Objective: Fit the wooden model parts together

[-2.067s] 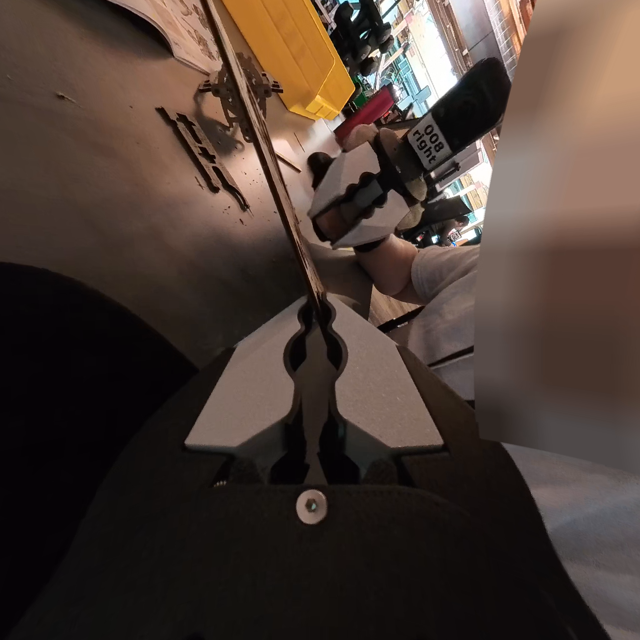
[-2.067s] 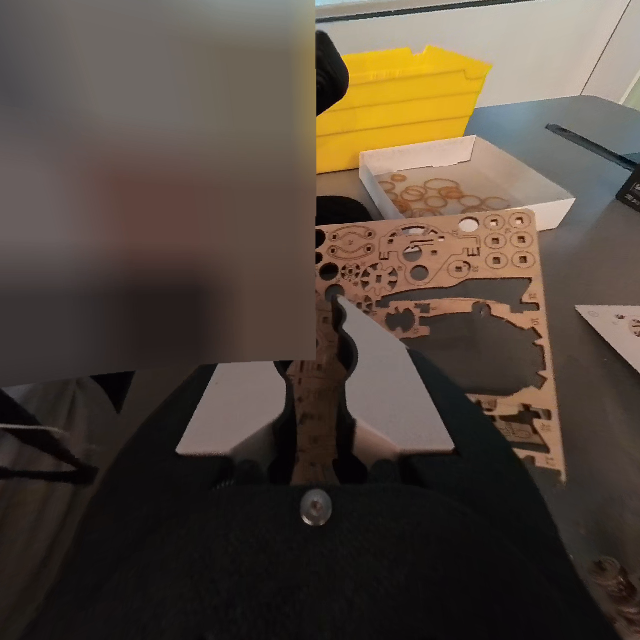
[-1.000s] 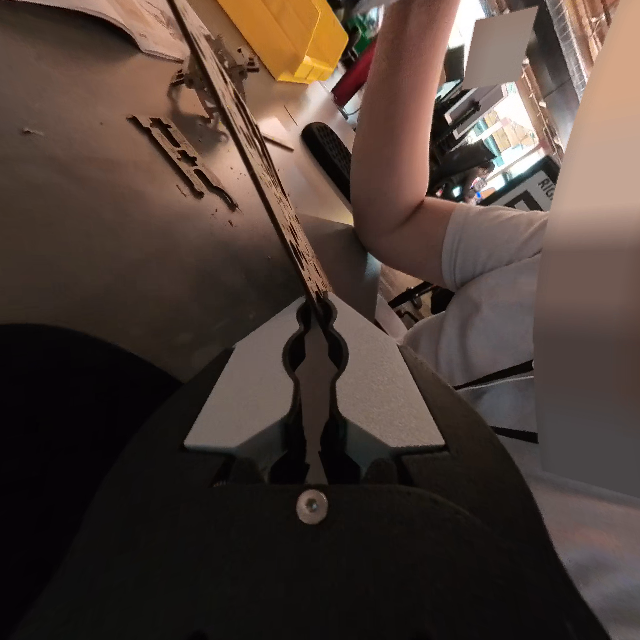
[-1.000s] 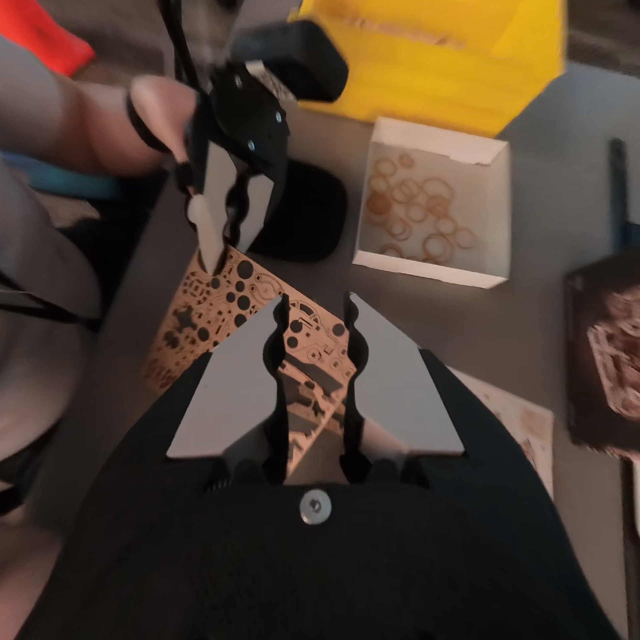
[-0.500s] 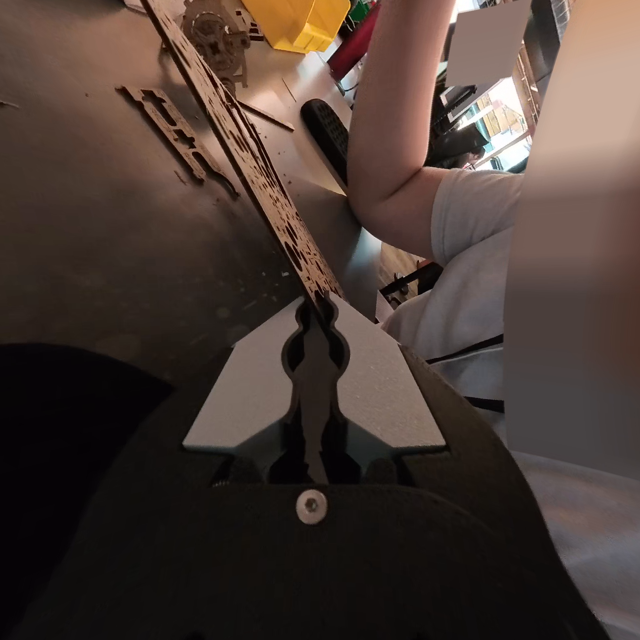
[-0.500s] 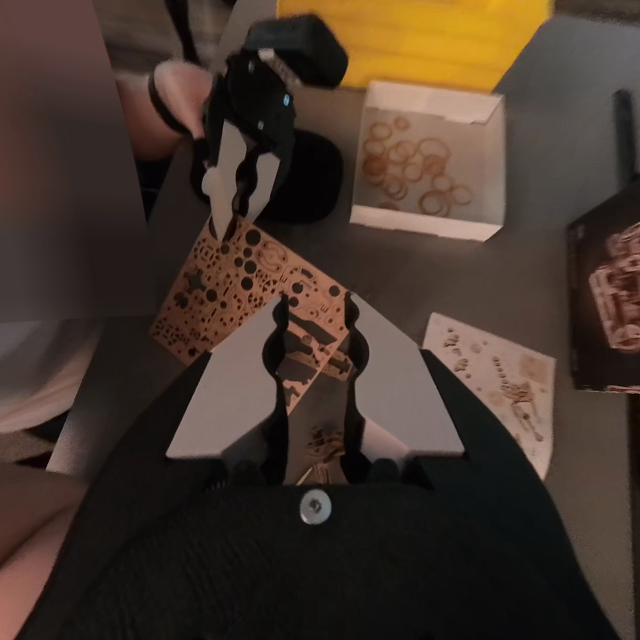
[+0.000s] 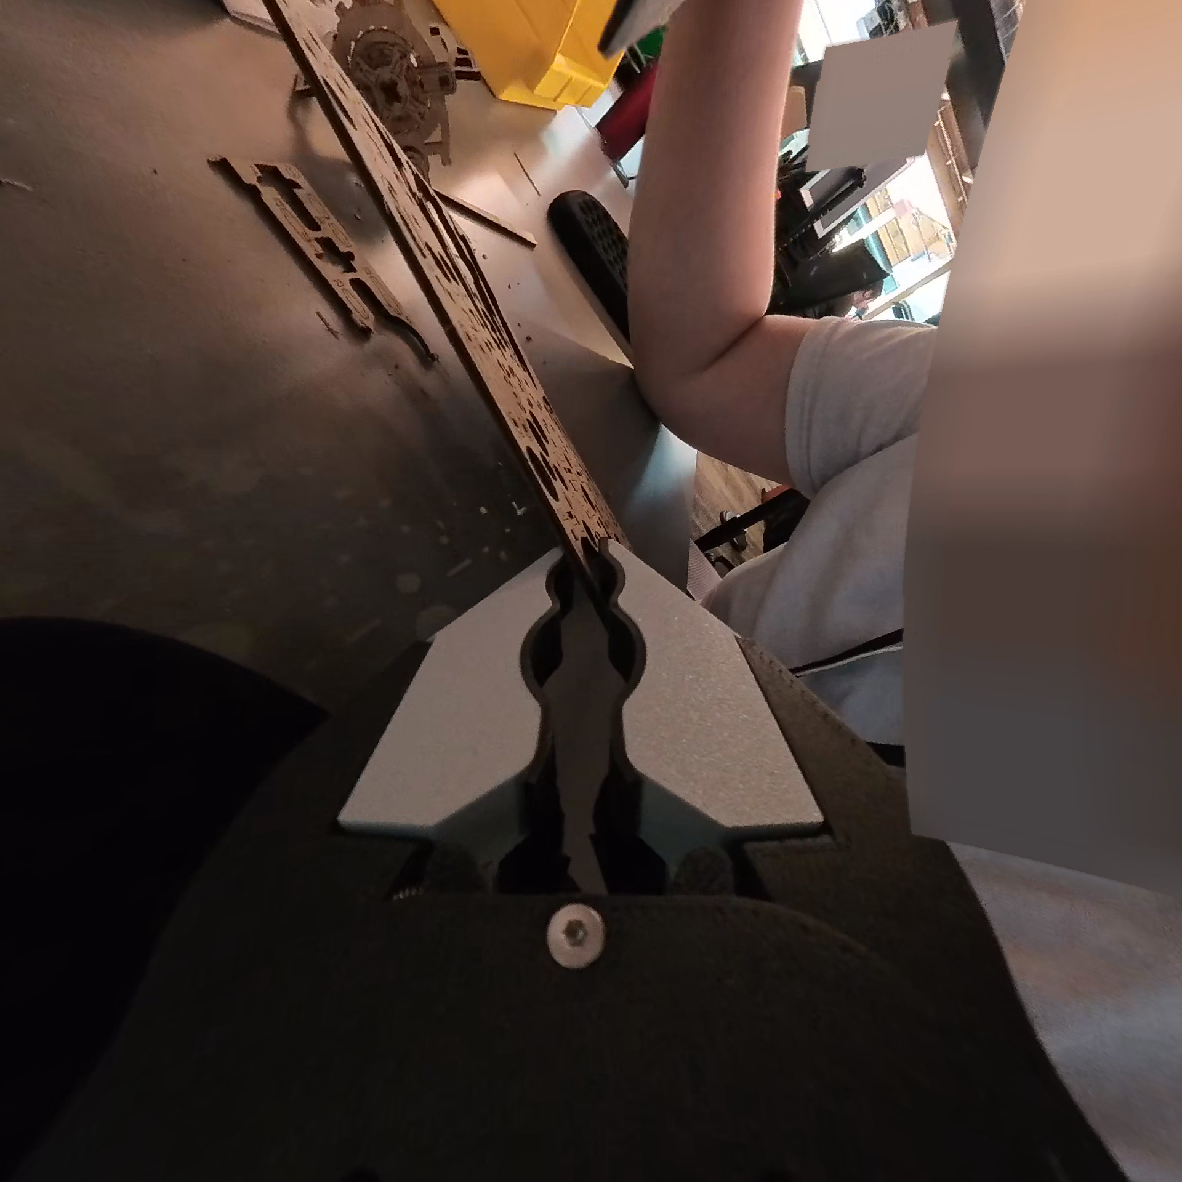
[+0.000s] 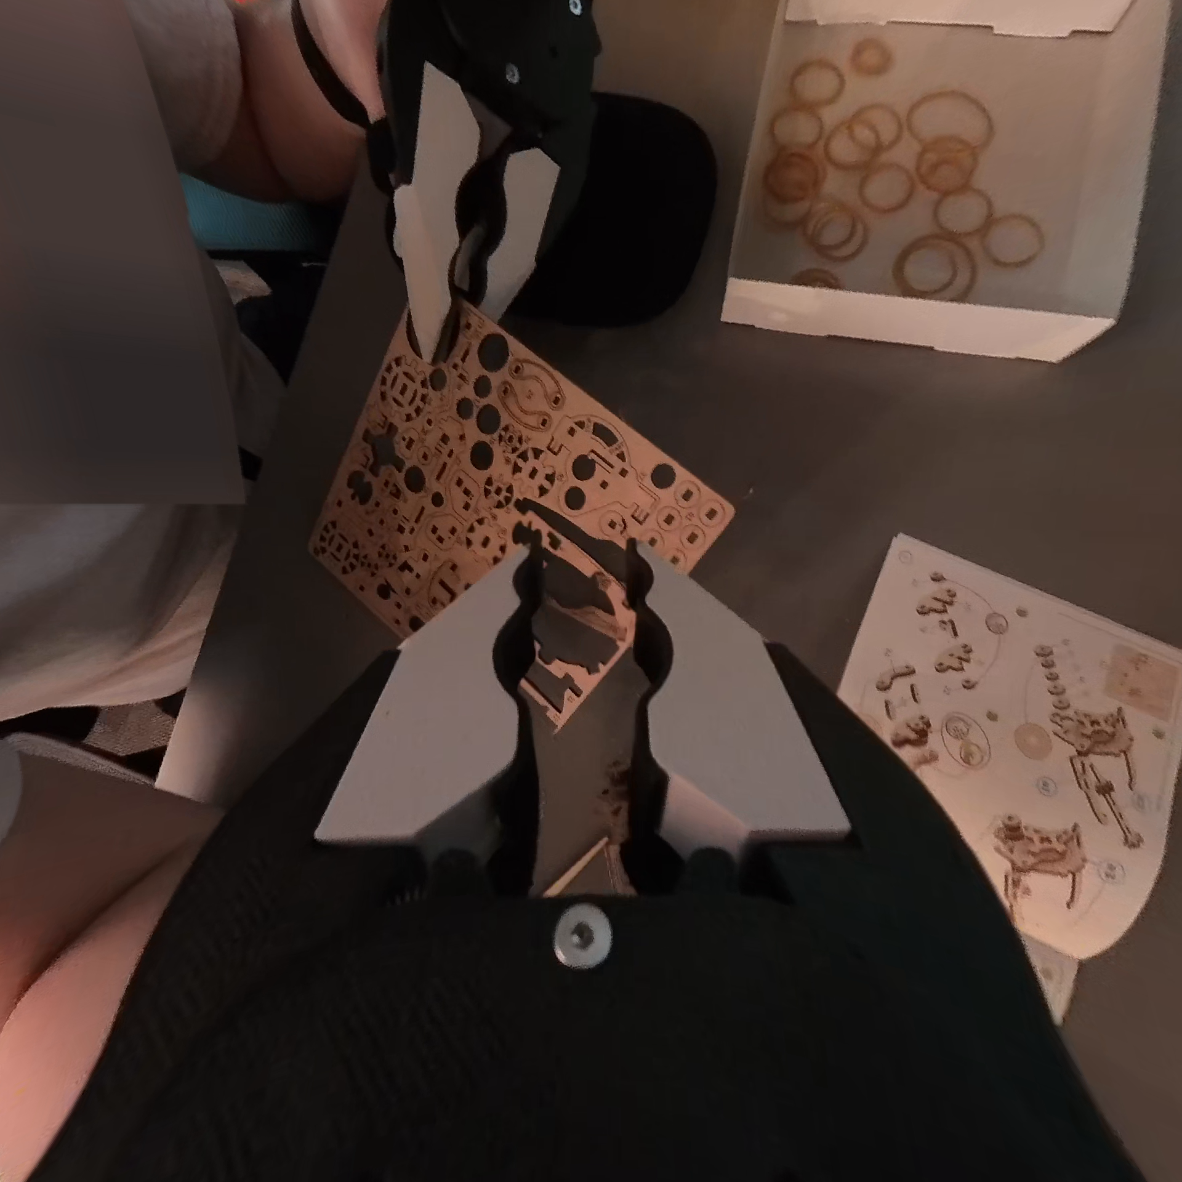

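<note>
Nearest in the left wrist view, the left tongs (image 7: 585,563) are pressed together on one corner of a thin laser-cut wooden parts sheet (image 7: 448,256), holding it edge-on and tilted above the dark tabletop (image 7: 160,416). Beyond the sheet, a loose wooden strip (image 7: 320,249) lies flat, and farther off stands a partly built gear assembly (image 7: 390,70), with a yellow bin (image 7: 543,51) behind it.

In the right wrist view, the right tongs (image 8: 579,556) are spread and hold nothing, hovering over the same sheet (image 8: 512,448). The left tongs (image 8: 448,320) show beyond, pinching the sheet's far corner. To the right lies a printed instruction page (image 8: 1023,735), and farther back a white box of wooden rings (image 8: 895,160).

The step in hand appears to be freeing a part from the sheet. The next move likely calls for the right tongs to close on one cut-out piece and work it loose while the left tongs steady the sheet.
</note>
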Demonstrator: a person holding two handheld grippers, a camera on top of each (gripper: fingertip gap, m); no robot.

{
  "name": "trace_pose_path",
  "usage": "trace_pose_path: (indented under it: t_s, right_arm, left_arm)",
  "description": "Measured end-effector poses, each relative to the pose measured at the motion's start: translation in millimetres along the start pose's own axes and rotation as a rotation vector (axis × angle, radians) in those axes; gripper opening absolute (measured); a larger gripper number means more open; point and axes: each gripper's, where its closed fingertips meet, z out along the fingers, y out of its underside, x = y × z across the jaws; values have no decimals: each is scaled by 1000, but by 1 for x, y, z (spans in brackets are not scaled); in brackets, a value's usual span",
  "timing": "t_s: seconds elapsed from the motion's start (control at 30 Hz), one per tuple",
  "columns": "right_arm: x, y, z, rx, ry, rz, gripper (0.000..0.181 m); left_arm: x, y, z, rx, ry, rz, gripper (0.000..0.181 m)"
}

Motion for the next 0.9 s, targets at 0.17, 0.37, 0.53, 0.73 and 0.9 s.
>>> trace_pose_path:
  t_s: [0.17, 0.37, 0.53, 0.73, 0.9]
  right_arm:
    - [-1, -8, 25, -3, -78, -3, 29]
    - [-2, -23, 61, -13, -138, -8, 36]
    - [-14, -29, 86, -35, -224, 11, 38]
    - [-35, -20, 102, -146, -333, 24, 31]
    - [-40, -23, 107, -145, -410, 79, 27]
  left_arm:
    - [0, 1, 1, -8, -2, 6, 6]
    - [3, 3, 3, -25, 2, 29, 6]
    - [5, 4, 4, -32, 6, 48, 6]
    - [9, 9, 8, -67, -6, 108, 8]
    - [9, 10, 8, -68, 0, 103, 8]
